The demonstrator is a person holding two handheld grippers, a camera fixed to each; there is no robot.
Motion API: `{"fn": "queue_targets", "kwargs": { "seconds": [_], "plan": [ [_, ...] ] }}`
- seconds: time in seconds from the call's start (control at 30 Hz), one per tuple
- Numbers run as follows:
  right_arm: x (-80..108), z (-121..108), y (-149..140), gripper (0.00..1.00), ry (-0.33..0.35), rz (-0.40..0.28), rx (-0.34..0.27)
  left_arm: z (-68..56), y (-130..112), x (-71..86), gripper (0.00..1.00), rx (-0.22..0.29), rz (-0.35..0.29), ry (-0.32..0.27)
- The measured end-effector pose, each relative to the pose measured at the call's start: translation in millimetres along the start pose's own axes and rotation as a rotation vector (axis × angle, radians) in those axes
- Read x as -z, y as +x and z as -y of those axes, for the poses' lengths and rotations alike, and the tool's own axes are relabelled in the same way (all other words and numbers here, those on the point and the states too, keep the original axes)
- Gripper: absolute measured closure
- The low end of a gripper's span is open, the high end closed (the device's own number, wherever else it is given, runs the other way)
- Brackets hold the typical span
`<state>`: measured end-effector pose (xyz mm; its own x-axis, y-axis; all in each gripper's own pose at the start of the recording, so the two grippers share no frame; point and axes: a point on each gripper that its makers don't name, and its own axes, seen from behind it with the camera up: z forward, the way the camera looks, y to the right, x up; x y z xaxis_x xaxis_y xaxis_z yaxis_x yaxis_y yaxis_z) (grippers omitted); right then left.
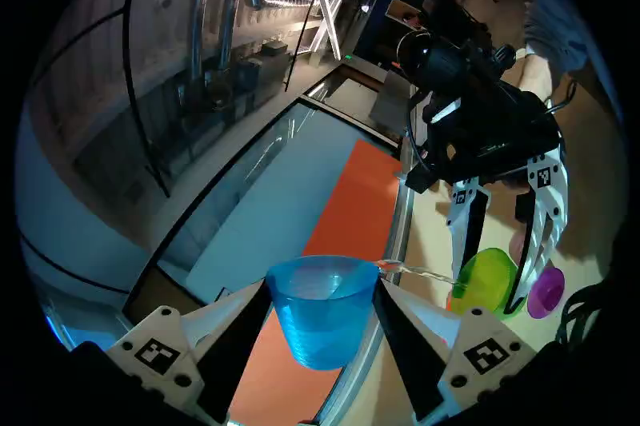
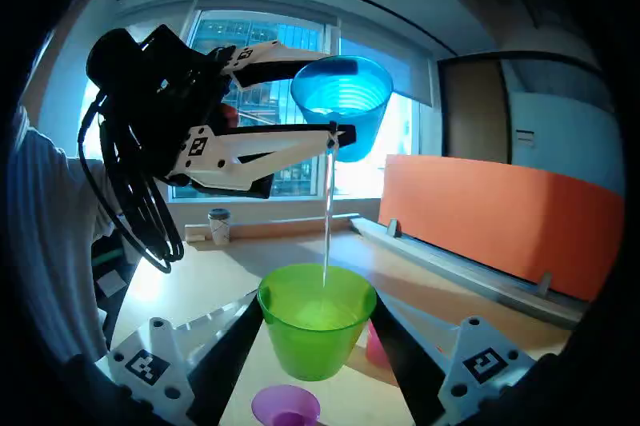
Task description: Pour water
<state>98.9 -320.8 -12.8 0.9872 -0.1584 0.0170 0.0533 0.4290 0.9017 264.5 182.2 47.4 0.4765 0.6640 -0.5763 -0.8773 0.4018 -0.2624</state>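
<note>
Mid-pour, I'd say. Left gripper (image 1: 324, 292) pinching blue cup (image 1: 324, 326), both fingers pressed on its sides. Cup held high and tipped so thin water stream (image 2: 327, 210) runs off lip. Right gripper (image 2: 316, 306) clamped on green cup (image 2: 316, 338), kept upright straight under stream, above table (image 2: 216, 274), to catch it. Looks like some water in green already. Purple cup (image 2: 286, 408) on table below, well off edge with orange divider (image 2: 496, 210). Stream's skinny, so any wobble probably means wet table.
</note>
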Motion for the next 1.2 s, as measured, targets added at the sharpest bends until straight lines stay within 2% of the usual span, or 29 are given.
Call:
{"fn": "queue_targets", "kwargs": {
  "seconds": [0.67,1.2],
  "plan": [
    [0.3,0.0,0.5,0.08,-0.001,-0.001,0.01,0.7,6.4,-2.1,0.13,-0.123,0.0,0.004],
    [1.8,-2.2,3.2,0.09,-0.007,-0.004,0.023,9.5,10.5,-0.5,0.13,-0.2,0.001,0.018]
  ]
}}
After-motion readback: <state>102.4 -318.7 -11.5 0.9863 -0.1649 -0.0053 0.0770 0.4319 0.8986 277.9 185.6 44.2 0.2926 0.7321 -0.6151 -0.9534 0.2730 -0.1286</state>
